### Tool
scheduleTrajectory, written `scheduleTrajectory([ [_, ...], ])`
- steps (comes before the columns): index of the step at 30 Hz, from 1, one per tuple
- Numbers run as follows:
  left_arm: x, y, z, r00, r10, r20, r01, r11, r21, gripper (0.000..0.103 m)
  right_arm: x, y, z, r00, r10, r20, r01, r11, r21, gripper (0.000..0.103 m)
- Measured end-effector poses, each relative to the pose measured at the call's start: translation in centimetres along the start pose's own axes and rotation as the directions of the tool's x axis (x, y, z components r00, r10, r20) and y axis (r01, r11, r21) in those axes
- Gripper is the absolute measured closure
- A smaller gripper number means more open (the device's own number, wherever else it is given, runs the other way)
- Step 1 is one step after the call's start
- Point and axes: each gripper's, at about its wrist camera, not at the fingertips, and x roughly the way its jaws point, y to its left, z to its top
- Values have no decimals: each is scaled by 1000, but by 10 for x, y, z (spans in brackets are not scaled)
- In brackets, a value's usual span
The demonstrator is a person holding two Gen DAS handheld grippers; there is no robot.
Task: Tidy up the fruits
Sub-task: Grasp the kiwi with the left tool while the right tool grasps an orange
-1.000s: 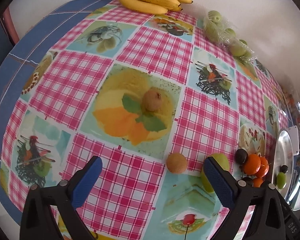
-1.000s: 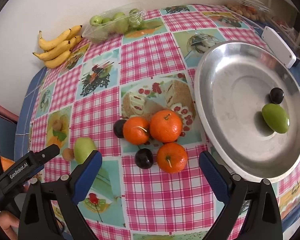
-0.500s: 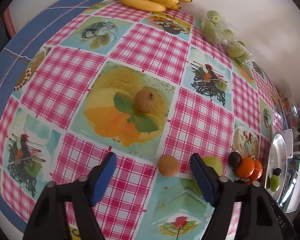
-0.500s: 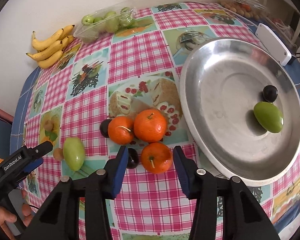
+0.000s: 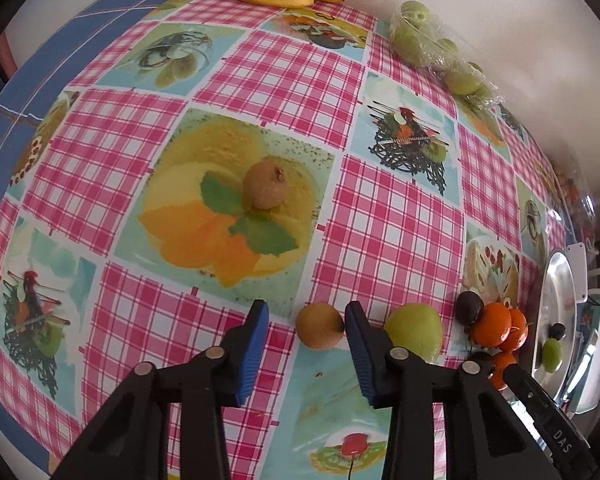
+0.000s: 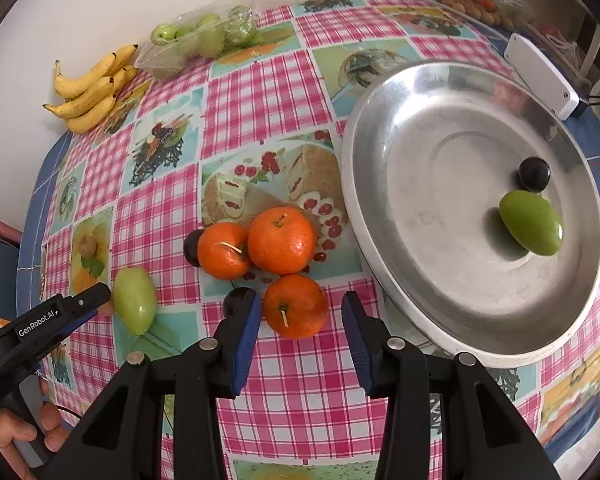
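My left gripper [image 5: 305,322] is open around a small brown fruit [image 5: 320,326]; the right pad touches it, the left stands apart. A second brown fruit [image 5: 265,185] lies further back. A green mango [image 5: 414,330] lies right of the gripper. My right gripper [image 6: 298,316] is open around the nearest orange [image 6: 296,306], both pads close beside it. Two more oranges [image 6: 282,240] and two dark plums [image 6: 192,246] sit behind. The metal plate [image 6: 400,128] holds a green mango [image 6: 530,222] and a dark plum [image 6: 534,174].
Bananas [image 6: 90,90] and a bag of green apples [image 6: 198,36] lie at the table's back by the wall. A white box [image 6: 540,74] sits behind the plate. The left gripper [image 6: 40,320] shows beside the green mango [image 6: 134,306] in the right wrist view.
Both grippers have narrowed from wide open. The left moved forward around the brown fruit. The right moved forward and left around the nearest orange.
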Motion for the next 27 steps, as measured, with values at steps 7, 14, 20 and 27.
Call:
scheduleTrajectory([
  [7, 5, -3, 2, 1000, 0, -6, 0, 1000, 6, 66, 6, 2, 1, 1000, -2, -9, 2, 1000, -7, 60],
  [14, 7, -5, 1, 1000, 4, -7, -4, 1000, 12, 72, 12, 3, 1, 1000, 14, -22, -14, 1000, -3, 64],
  [20, 9, -4, 2, 1000, -17, 1, 17, 1000, -5, 75, 13, 4, 1, 1000, 18, -24, -18, 1000, -2, 65],
  [27, 0, -1, 4, 999, -30, 27, 31, 999, -28, 75, 8, 2, 3, 999, 47, -11, -47, 999, 4, 65],
])
